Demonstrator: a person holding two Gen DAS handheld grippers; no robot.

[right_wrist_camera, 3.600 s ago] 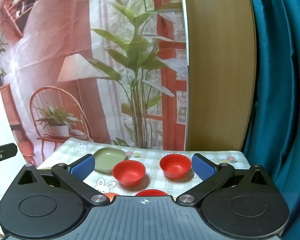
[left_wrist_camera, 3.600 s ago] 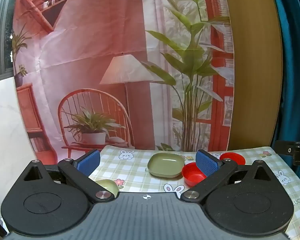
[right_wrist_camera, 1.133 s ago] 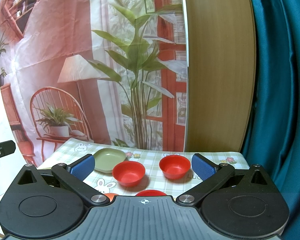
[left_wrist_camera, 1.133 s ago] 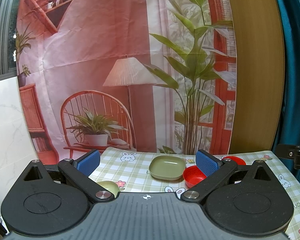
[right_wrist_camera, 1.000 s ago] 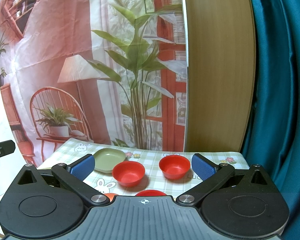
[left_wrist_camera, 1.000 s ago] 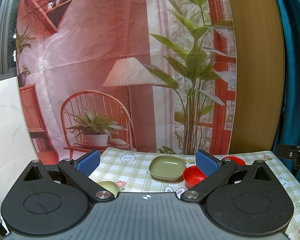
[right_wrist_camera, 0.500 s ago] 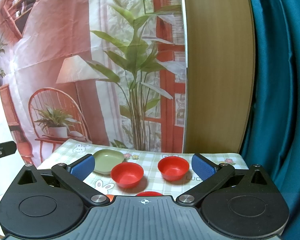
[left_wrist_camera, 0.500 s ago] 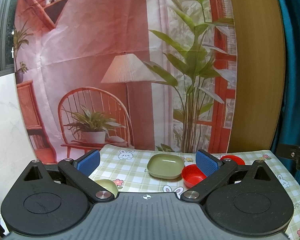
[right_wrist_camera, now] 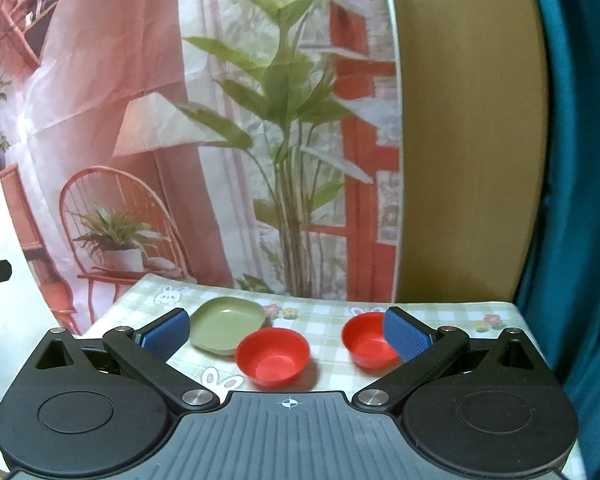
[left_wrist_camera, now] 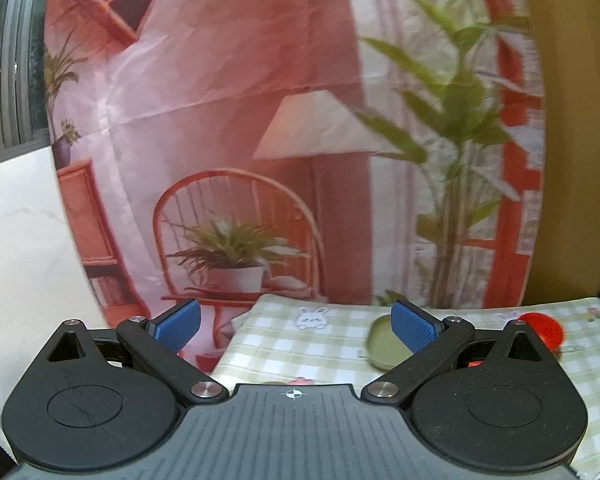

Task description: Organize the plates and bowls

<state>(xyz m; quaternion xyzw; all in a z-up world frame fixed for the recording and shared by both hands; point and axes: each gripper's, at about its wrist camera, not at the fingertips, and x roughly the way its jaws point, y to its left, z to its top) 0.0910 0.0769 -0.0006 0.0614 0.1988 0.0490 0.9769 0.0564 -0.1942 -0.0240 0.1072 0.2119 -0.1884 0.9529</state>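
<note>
— What are my grippers doing?
— I see the left gripper (left_wrist_camera: 296,324) and right gripper (right_wrist_camera: 286,334) both spread wide, gripping nothing, above the checked tablecloth (right_wrist_camera: 324,312).
— And the dishes?
— On the cloth: a green plate (right_wrist_camera: 226,322) just beside one red bowl (right_wrist_camera: 272,356), another red bowl (right_wrist_camera: 366,344) nearby.

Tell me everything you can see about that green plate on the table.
The green plate is olive, squarish with rounded corners and a low raised rim, matte like plastic. It looks empty and lies flat, right way up, on the checked tablecloth toward the back left. A red bowl sits just in front of it; whether they touch is unclear. No gripper holds it. The left wrist view shows only part of it.
</note>
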